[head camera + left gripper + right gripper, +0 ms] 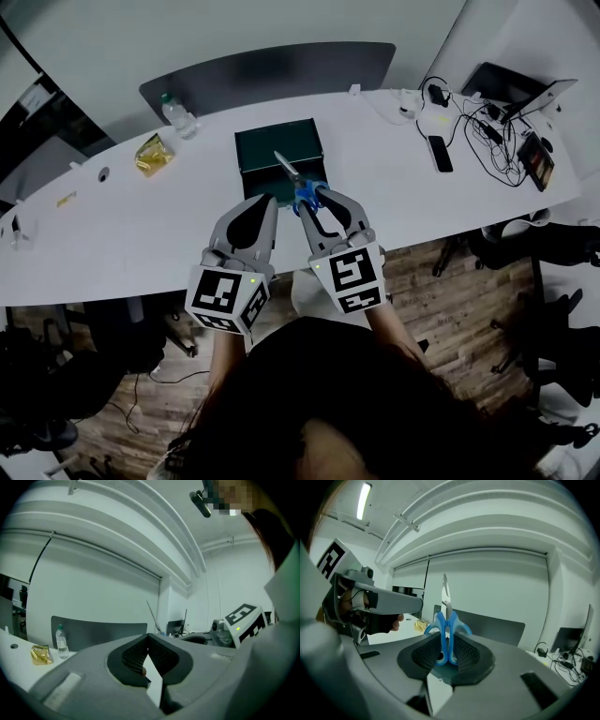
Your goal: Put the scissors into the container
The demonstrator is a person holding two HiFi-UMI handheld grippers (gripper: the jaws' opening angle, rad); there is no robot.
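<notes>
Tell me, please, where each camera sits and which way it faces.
Head view: on the person's head, looking steeply down at the table, the container, the left gripper and the right gripper; hair and arms show.
Left gripper view: rides that gripper, looking along its shut, empty jaws across the table to a bottle; hair shows upper right.
Right gripper view: rides that gripper, looking along jaws clamped on the scissors; the left hand shows.
Shared: each gripper view catches the other gripper.

Between black-ribbed fingers point(468, 652), the scissors point(446, 632) show blue handles (blades silver). Beyond them sit a dark green container point(270, 150) and a white desk point(141, 220).
</notes>
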